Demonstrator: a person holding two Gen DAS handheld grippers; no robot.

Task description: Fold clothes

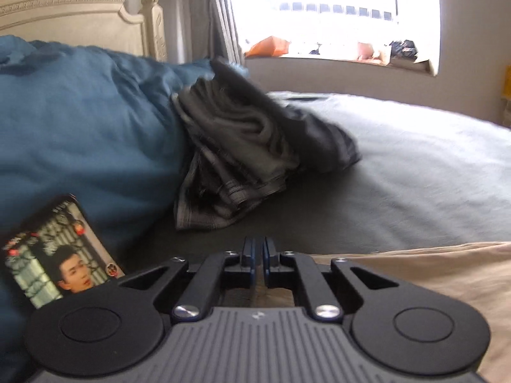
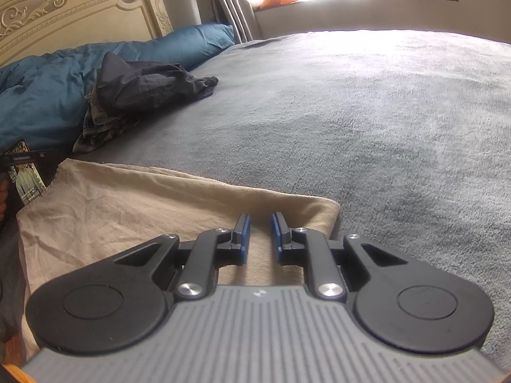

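No legible text on anything.

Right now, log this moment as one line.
left gripper shut | right gripper slightly open over beige cloth | dark clothes unfolded by blue duvet

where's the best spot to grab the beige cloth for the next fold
Probably the far right corner of the beige cloth, just ahead of the right gripper. It lies flat on the grey blanket with both edges free. Come in low from the near side, so one jaw can slide under the edge.
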